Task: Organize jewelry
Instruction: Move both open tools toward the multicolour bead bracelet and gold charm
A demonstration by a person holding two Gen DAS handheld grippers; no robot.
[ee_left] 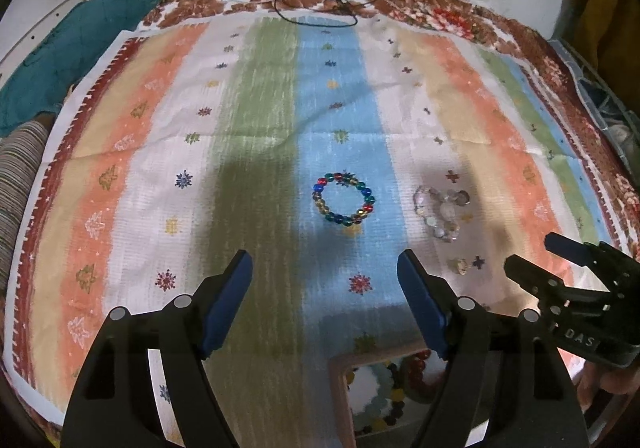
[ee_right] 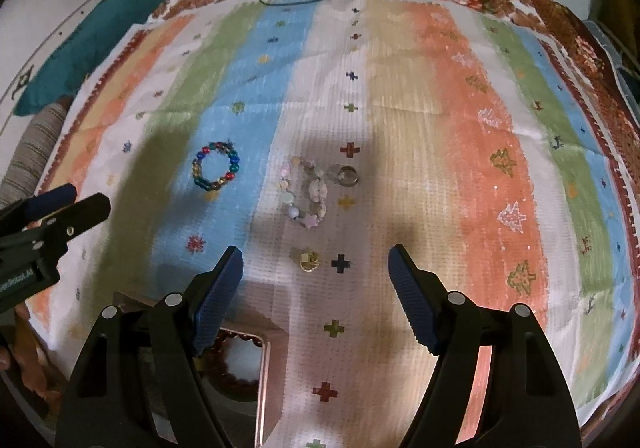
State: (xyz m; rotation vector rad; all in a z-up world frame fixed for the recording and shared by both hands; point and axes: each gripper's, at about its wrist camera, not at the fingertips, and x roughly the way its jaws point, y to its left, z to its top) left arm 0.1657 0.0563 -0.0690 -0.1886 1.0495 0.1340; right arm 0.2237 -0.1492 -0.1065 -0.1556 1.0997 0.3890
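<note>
A multicoloured bead bracelet [ee_left: 343, 199] [ee_right: 216, 166] lies on the blue stripe of the striped cloth. To its right lies a pale bead bracelet [ee_left: 438, 213] [ee_right: 307, 197], with a silver ring [ee_right: 346, 175] beside it and a small gold piece [ee_right: 309, 261] [ee_left: 459, 266] nearer to me. My left gripper [ee_left: 325, 276] is open above the cloth, short of the coloured bracelet, nothing between its fingers. My right gripper [ee_right: 315, 268] is open, the gold piece just beyond its fingertips. A wooden jewelry tray [ee_left: 340, 380] [ee_right: 262, 376] below holds several bead bracelets.
The striped cloth [ee_left: 260, 120] lies over a floral cover [ee_left: 400, 4]. Black and white cords [ee_left: 320, 8] lie at the far edge. A teal cloth [ee_left: 80, 48] is bunched at the far left. Each gripper shows in the other's view [ee_left: 572, 280] [ee_right: 52, 216].
</note>
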